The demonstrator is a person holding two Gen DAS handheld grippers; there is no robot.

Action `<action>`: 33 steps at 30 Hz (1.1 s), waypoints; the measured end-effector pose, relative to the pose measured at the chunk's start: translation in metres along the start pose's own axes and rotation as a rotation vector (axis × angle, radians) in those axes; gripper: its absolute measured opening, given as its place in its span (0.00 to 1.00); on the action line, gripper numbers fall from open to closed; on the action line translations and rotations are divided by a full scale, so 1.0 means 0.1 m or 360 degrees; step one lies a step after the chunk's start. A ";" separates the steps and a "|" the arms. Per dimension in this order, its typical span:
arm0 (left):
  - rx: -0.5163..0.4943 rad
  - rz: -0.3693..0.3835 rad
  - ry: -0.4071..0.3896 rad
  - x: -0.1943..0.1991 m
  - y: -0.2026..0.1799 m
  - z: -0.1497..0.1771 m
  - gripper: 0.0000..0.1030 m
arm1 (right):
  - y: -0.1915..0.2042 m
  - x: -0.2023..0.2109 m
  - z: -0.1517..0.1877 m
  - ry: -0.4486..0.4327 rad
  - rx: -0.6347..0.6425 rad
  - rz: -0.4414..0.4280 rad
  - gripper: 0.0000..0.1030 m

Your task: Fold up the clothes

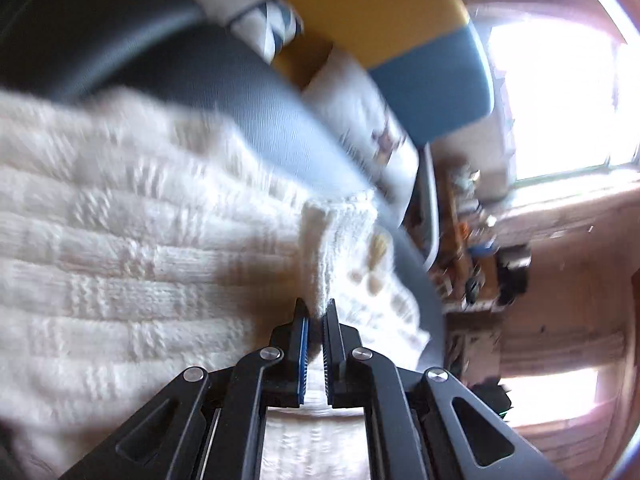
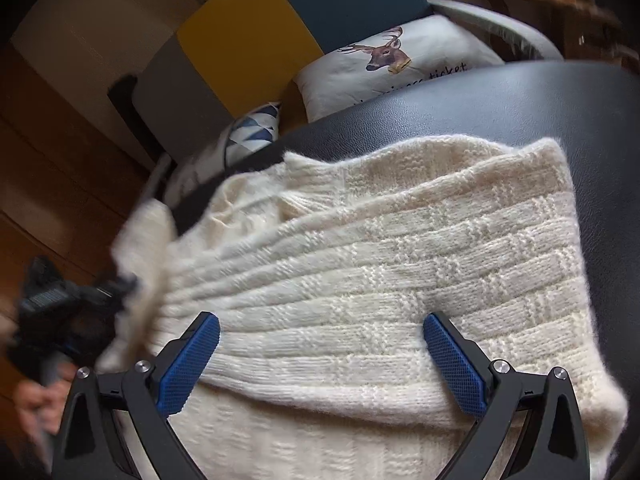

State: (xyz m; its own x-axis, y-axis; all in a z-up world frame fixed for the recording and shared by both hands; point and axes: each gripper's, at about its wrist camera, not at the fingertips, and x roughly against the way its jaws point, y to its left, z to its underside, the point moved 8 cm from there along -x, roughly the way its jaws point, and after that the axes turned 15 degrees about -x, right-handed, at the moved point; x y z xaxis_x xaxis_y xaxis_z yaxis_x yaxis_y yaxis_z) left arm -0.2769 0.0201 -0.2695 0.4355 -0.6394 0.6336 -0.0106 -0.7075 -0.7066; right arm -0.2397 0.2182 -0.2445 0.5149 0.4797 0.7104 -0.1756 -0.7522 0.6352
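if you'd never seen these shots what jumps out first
The cream knit sweater fills the middle of both views, lying partly folded on a dark leather-like seat. The left gripper is pinched shut on a fold of it, while the right gripper hangs wide open just above the knit. Behind, a white cushion with a deer print leans on a yellow and teal chair back.

Deer-print cushion point(image 2: 400, 68) and triangle-patterned cushion point(image 2: 256, 128) on a yellow-and-teal chair point(image 2: 280, 36), behind the black leather surface point(image 2: 520, 104).
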 end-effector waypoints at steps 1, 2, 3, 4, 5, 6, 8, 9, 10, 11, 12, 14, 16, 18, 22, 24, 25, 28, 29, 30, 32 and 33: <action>0.0006 0.0014 0.0008 -0.03 0.02 0.02 0.05 | 0.06 0.07 -0.04 -0.0015 -0.0037 -0.0076 0.99; 0.0032 0.0047 0.0002 -0.05 0.03 0.02 0.06 | 0.12 0.14 -0.07 -0.0033 -0.0073 -0.0153 0.99; 0.0064 0.0088 0.0005 0.00 0.02 0.08 0.11 | 0.21 0.16 -0.08 -0.0025 -0.0092 -0.0243 0.99; 0.0098 0.0129 0.0009 0.05 0.01 0.15 0.14 | 0.30 0.19 -0.08 -0.0014 -0.0109 -0.0334 0.99; 0.0131 0.0170 0.0014 0.11 0.00 0.22 0.17 | 0.40 0.22 -0.09 -0.0004 -0.0126 -0.0426 0.99; 0.0146 0.0200 0.0016 0.17 0.02 0.16 0.17 | 0.50 0.18 -0.05 0.0066 -0.0173 -0.0543 0.98; 0.0155 0.0286 0.0012 0.29 0.00 -0.02 0.17 | 0.68 0.04 0.03 0.0163 -0.0250 -0.0682 0.96; 0.0154 0.0301 0.0001 0.37 -0.02 0.00 0.17 | 0.74 -0.04 0.08 0.0177 -0.0264 -0.0694 0.96; 0.0151 0.0311 -0.0012 0.47 -0.03 0.03 0.17 | 0.79 -0.14 0.12 0.0205 -0.0283 -0.0704 0.94; 0.0148 0.0321 -0.0024 0.56 -0.04 0.07 0.17 | 0.84 -0.23 0.17 0.0234 -0.0304 -0.0715 0.89; 0.0156 0.0335 -0.0049 0.64 -0.02 0.08 0.17 | 0.88 -0.32 0.21 0.0261 -0.0326 -0.0725 0.85; 0.0193 0.0382 -0.0109 0.71 0.00 0.09 0.17 | 0.96 -0.50 0.28 0.0314 -0.0370 -0.0746 0.71; 0.0263 0.0430 -0.0166 0.87 0.12 0.19 0.17 | 0.99 -0.64 0.34 0.0326 -0.0396 -0.0708 0.71; 0.0335 0.0461 -0.0217 1.01 0.27 0.30 0.18 | 1.02 -0.72 0.38 0.0310 -0.0425 -0.0691 0.70; 0.0500 0.0494 -0.0302 1.22 0.62 0.59 0.18 | 1.06 -0.71 0.40 0.0263 -0.0493 -0.0757 0.70; 0.0552 0.0500 -0.0333 1.26 0.73 0.70 0.18 | 1.12 -0.79 0.46 0.0247 -0.0397 -0.0660 0.71; 0.0553 0.0494 -0.0338 1.24 0.73 0.72 0.18 | 1.16 -0.82 0.50 0.0241 -0.0325 -0.0603 0.72; 0.0556 0.0475 -0.0352 1.21 0.76 0.79 0.18 | 1.28 -0.85 0.62 0.0277 -0.0146 -0.0474 0.85; 0.0557 0.0468 -0.0357 1.19 0.77 0.81 0.18 | 1.32 -0.85 0.65 0.0290 -0.0087 -0.0432 0.81; 0.0558 0.0462 -0.0362 1.18 0.78 0.83 0.18 | 1.31 -0.87 0.66 0.0294 -0.0108 -0.0400 0.65; 0.0560 0.0449 -0.0372 1.15 0.79 0.88 0.18 | 1.27 -0.90 0.66 0.0301 -0.0168 -0.0338 0.04; 0.0527 0.0426 -0.0362 1.12 0.76 0.88 0.17 | 1.32 -0.89 0.65 0.0297 -0.0156 -0.0345 0.07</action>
State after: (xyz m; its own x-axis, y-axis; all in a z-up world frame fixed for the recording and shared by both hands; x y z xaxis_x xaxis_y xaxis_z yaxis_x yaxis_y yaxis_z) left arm -0.1495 -0.0788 -0.2794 0.6429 -0.6777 0.3569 0.1218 -0.3696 -0.9212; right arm -0.2537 0.0466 -0.2432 0.3876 0.7062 0.5925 -0.1631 -0.5801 0.7981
